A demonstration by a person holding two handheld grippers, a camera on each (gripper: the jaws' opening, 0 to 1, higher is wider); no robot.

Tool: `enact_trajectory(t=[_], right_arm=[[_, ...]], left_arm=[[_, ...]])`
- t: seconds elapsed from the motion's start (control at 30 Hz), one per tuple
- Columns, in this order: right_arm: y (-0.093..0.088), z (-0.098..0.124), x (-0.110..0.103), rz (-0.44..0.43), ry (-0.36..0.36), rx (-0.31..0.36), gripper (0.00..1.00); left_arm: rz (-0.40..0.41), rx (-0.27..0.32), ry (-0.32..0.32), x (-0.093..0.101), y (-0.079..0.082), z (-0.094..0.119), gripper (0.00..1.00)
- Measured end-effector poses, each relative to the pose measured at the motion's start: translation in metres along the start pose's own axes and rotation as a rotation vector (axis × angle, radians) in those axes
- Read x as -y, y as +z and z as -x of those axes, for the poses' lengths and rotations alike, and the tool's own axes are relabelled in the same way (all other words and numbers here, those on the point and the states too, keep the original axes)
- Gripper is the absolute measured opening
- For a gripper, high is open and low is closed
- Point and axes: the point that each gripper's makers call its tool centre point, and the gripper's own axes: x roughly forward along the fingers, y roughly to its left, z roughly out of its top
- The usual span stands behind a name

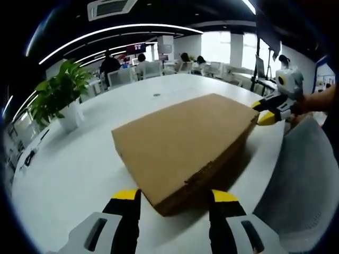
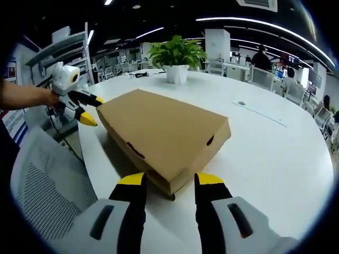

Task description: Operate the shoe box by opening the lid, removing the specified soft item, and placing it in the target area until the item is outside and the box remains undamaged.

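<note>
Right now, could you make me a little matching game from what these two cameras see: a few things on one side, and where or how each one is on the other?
Things:
1. shoe box
2. potted plant
3. left hand-held gripper
4. mesh chair

Descriptions:
A. at one end of the box, jaws open at a corner
B. grey, beside the table edge
C. brown cardboard, lid closed, lying on the white table
D. green leaves in a white pot, standing apart from the box

Pairs: 1-C, 2-D, 3-A, 4-B
</note>
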Motion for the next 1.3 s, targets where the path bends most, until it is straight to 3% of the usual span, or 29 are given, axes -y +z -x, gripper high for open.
enact_trajectory(t=[0.73, 1.3], right_arm=[[0.0, 0.001, -0.01, 0.013, 0.028, 0.006, 0.26], [0.02, 0.017, -0.013, 0.046, 0.047, 0.027, 0.26]], left_arm=[[0.02, 0.015, 0.008, 0.003, -0.008, 0.005, 0.52], [0.013, 0.053, 0.022, 0.007, 0.009, 0.02, 0.5]])
